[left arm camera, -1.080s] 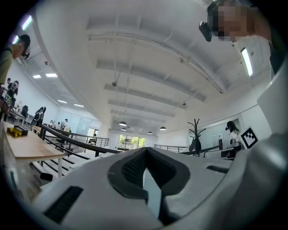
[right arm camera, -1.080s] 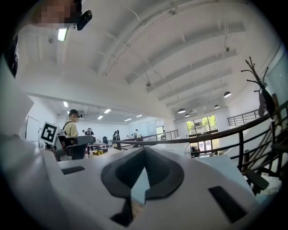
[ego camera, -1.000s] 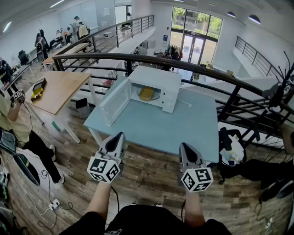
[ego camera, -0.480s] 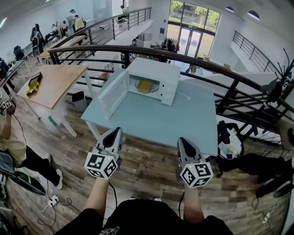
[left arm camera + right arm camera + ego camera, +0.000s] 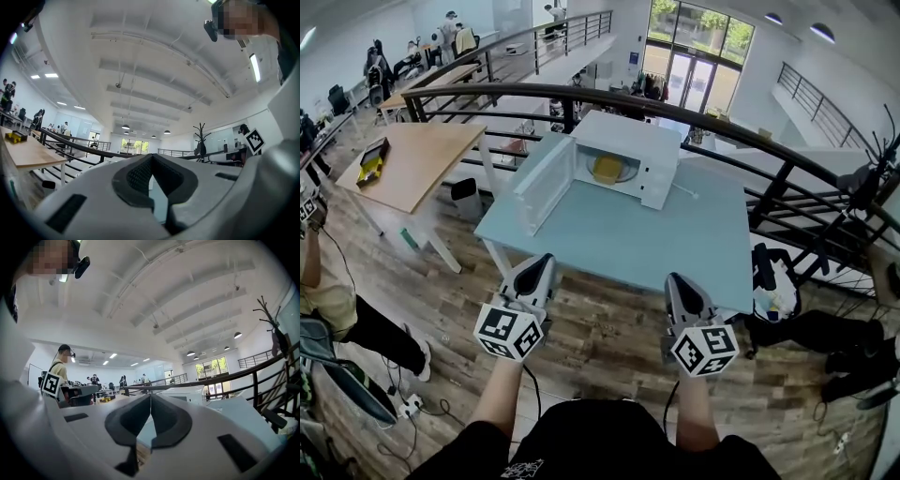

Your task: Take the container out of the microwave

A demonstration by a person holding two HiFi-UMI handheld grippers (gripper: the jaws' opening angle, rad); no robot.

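One microwave [image 5: 654, 155], one yellow container [image 5: 602, 168], two nearby tables [image 5: 675, 239] [image 5: 412, 164], two grippers [image 5: 545, 260] [image 5: 676, 279], perhaps six people [image 5: 337, 309]

Reaches forward and down with both bare arms, left forearm [image 5: 501, 398] and right forearm [image 5: 694, 422] roughly parallel. Holds the left tool [image 5: 542, 266] and the right tool [image 5: 677, 283] side by side, level with each other and well apart. Carries the left marker cube [image 5: 510, 330] and the right marker cube [image 5: 704, 350] nearest the body, with the tips pointing away. Presses each pair of jaws together at the tips, as seen in the left and right gripper views, with nothing caught between them.
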